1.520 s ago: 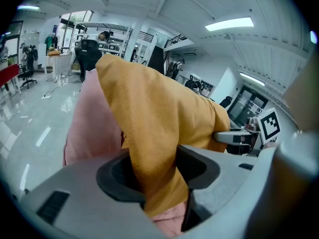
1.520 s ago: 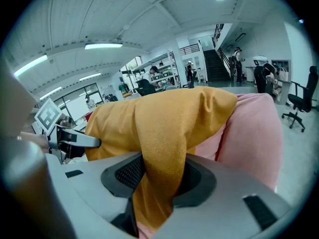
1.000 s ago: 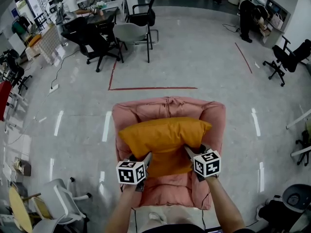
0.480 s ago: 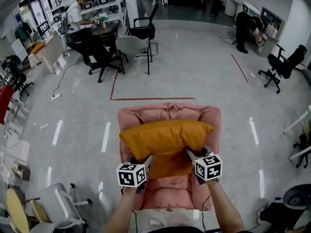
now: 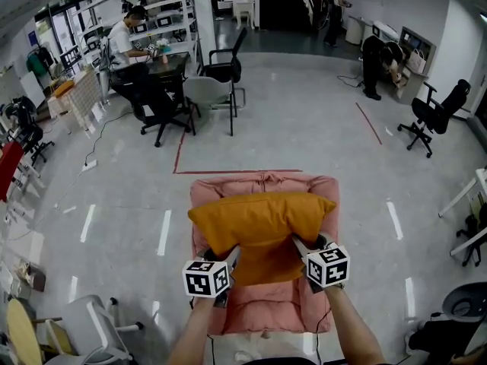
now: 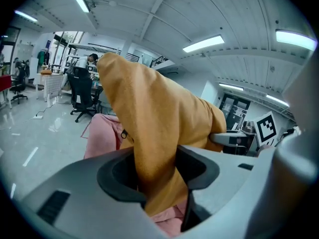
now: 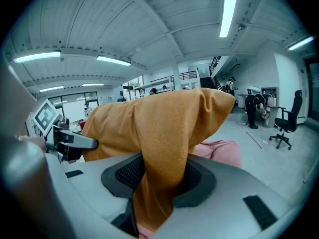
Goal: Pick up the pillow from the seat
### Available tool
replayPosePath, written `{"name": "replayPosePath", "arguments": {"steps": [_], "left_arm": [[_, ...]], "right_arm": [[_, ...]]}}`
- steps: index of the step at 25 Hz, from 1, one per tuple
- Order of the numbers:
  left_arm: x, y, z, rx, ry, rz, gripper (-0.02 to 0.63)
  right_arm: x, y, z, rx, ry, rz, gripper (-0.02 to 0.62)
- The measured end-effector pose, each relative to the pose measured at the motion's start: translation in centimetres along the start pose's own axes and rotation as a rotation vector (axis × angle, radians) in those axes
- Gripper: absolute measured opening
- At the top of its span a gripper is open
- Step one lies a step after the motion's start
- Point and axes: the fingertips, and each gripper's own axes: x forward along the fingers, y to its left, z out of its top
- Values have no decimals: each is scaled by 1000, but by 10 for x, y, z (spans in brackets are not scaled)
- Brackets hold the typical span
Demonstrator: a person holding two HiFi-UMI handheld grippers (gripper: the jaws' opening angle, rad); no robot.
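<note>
Orange pillow (image 5: 259, 219), pink seat (image 5: 266, 309), black-and-white square markers on left tool (image 5: 228, 255) and right tool (image 5: 301, 246).

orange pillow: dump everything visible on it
The mustard-orange rectangular fabric pillow looks plump, soft and fleecy, with what seems a dark zip pull near one edge. It is held crosswise over the pink upholstered armchair. The left hand-held gripper and the right hand-held gripper each pinch a fold of its near edge. Whether it touches the chair is unclear.

Open-plan office, desks (image 5: 169, 61), swivel chairs (image 5: 432, 115), taped floor (image 5: 304, 128)
</note>
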Motion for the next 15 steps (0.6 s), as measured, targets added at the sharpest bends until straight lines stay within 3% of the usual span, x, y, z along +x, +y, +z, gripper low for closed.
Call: {"name": "replayPosePath", "arguments": {"steps": [15], "left_arm": [[-82, -23, 9, 46, -95, -10, 216]], "right_arm": [[-64, 52, 21, -41, -91, -25, 175]]}}
